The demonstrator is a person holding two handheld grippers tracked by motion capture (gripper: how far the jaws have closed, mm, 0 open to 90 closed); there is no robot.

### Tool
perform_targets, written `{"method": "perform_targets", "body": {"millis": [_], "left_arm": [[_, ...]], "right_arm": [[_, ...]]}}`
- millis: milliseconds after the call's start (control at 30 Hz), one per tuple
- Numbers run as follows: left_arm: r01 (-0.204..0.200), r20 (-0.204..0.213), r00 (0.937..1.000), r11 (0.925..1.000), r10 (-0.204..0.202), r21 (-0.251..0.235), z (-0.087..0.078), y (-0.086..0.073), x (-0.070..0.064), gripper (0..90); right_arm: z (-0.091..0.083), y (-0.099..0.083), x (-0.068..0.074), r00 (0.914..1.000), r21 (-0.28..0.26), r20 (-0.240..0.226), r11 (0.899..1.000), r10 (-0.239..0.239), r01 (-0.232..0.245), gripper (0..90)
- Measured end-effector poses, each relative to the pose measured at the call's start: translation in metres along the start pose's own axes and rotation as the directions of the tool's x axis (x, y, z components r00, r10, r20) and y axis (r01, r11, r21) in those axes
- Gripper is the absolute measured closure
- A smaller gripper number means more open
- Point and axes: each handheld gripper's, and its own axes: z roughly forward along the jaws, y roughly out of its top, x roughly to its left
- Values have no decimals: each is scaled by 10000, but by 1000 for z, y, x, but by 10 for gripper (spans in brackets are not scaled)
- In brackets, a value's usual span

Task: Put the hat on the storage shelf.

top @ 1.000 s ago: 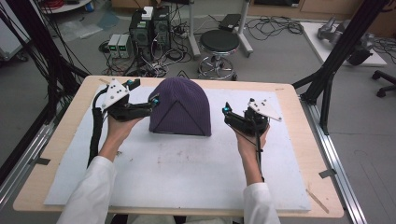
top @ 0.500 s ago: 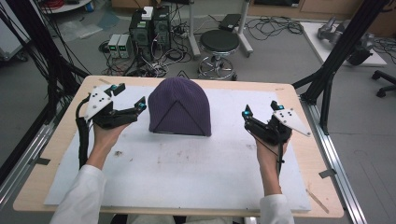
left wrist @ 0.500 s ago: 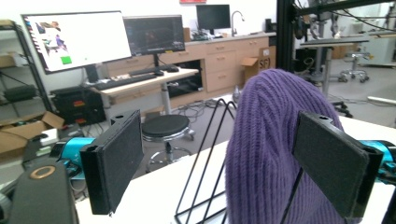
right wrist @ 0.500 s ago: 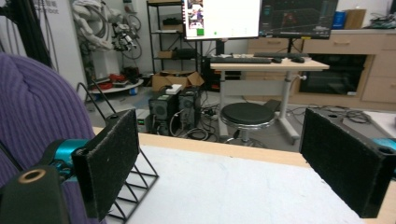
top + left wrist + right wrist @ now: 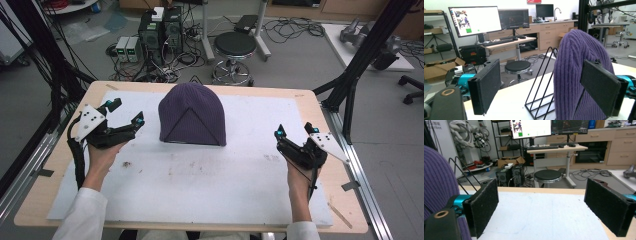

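A purple knit beanie (image 5: pixel 192 114) stands pulled over a black wire triangle stand (image 5: pixel 186 127) at the back middle of the white mat (image 5: pixel 225 185). My left gripper (image 5: pixel 127 111) is open a short way to the left of the beanie, with nothing between its jaws. In the left gripper view the beanie (image 5: pixel 574 75) and the wire stand (image 5: pixel 541 87) rise just past my open left gripper (image 5: pixel 544 85). My right gripper (image 5: pixel 295 130) is open near the mat's right edge, well apart from the beanie. In the right gripper view the beanie (image 5: pixel 439 182) lies at the far left, beside my empty right gripper (image 5: pixel 549 205).
The mat covers most of a wooden table (image 5: pixel 50 175). Black frame posts (image 5: pixel 350 85) rise at the table's left and right sides. On the floor behind stand a round stool (image 5: pixel 235 47), computer boxes (image 5: pixel 160 30) and cables.
Both grippers have moved outward from the beanie's sides, the left one to the left and the right one to the right and nearer the person. The beanie has stayed put.
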Motion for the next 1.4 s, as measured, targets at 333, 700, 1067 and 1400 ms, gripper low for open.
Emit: {"method": "perform_targets", "body": {"millis": [333, 700, 1067, 1400], "left_arm": [[660, -250, 9975, 9976, -665, -188, -30, -22, 11, 178], [979, -880, 9911, 9947, -1003, -318, -55, -38, 24, 168], [1338, -1418, 9809, 9910, -1331, -46, -65, -63, 30, 167], [1869, -1788, 9671, 9822, -1810, 168, -72, -83, 38, 167]], "right_arm": [[-11, -14, -11, 9986, 116, 529, 9999, -75, 69, 118], [-25, -27, -17, 9966, 197, 800, 9996, -212, 197, 118], [-31, -51, -28, 9910, 231, 1339, 9997, 78, -110, 118], [-24, -66, -25, 9901, 756, 1330, 9965, -441, 342, 118]]}}
